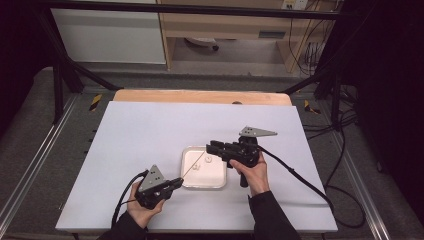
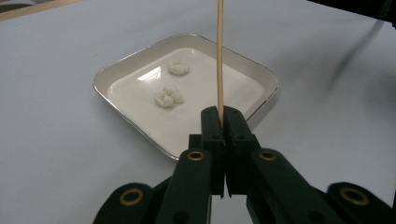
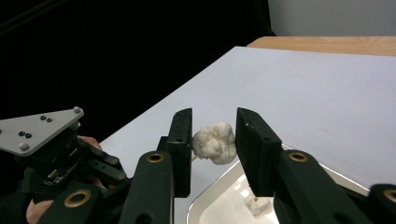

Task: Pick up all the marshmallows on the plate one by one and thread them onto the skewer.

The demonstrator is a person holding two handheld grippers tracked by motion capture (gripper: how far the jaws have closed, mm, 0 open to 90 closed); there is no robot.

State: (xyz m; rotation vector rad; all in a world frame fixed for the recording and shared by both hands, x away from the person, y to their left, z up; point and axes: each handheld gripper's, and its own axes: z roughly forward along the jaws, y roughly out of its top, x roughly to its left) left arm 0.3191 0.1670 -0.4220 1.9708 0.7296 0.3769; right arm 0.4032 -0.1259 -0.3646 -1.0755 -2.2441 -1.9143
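Right gripper view: white puff (image 3: 215, 143) pinched between right gripper (image 3: 214, 140) jaws; left gripper (image 2: 223, 116) jaws clamped on skewer (image 2: 219, 56).

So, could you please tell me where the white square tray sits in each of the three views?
High view: tray at the centre of the table.
Left gripper view: upper centre, behind the skewer.
Right gripper view: bottom edge, below the jaws.
Shared landmark: the white lumps lying in it.

Dim room, bright table, soft close-up focus.
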